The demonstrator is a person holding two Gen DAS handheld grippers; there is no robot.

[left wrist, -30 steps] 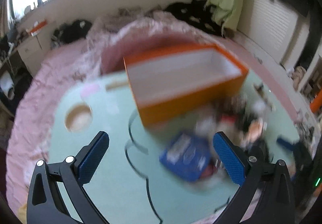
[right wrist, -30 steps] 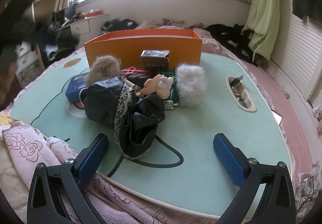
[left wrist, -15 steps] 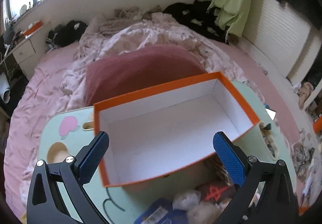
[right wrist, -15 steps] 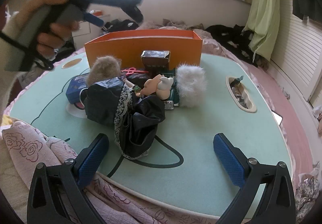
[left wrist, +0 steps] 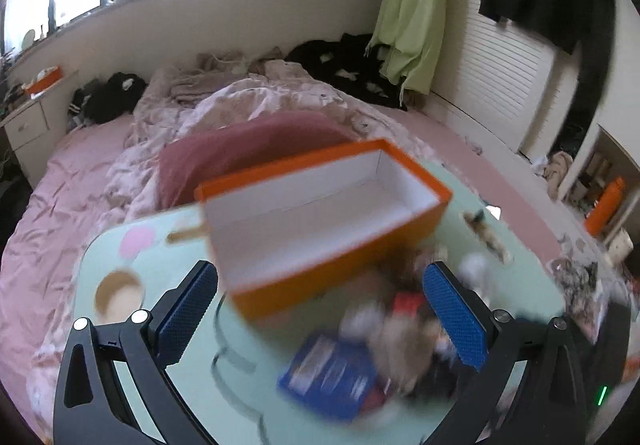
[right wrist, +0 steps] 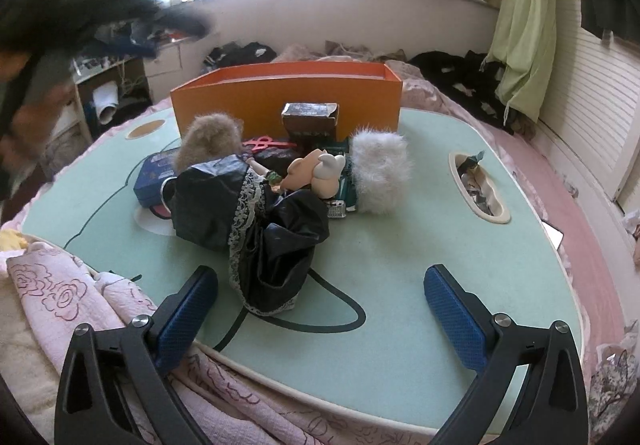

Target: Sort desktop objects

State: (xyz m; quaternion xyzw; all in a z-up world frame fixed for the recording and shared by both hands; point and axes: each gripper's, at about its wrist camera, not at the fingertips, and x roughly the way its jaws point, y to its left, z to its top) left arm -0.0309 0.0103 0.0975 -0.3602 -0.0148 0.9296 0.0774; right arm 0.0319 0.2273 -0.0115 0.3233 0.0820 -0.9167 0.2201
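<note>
A pale green table (right wrist: pixel 400 285) sits on a pink bed (left wrist: pixel 80 149) under a bright window; a quilted pink blanket (right wrist: pixel 68 297) laps its near edge. The right gripper (right wrist: pixel 320 303) hangs low over that near edge, fingers spread wide and holding nothing; just ahead of it lies a black garment with lace trim (right wrist: pixel 256 213); behind that are a brown fur ball (right wrist: pixel 212 139), a small pink doll (right wrist: pixel 316 173), a white fur ball (right wrist: pixel 380 175), a blue box (right wrist: pixel 154 175), red scissors (right wrist: pixel 266 143) and a dark carton (right wrist: pixel 310 119), all heaped close together; beyond them stands the orange box (right wrist: pixel 280 101), near the table's far side. The left gripper (left wrist: pixel 320 311) hovers above the heap, fingers wide apart and empty, over the blurred blue box (left wrist: pixel 330 377); the orange box (left wrist: pixel 320 213) shows a bare white inside.
</note>
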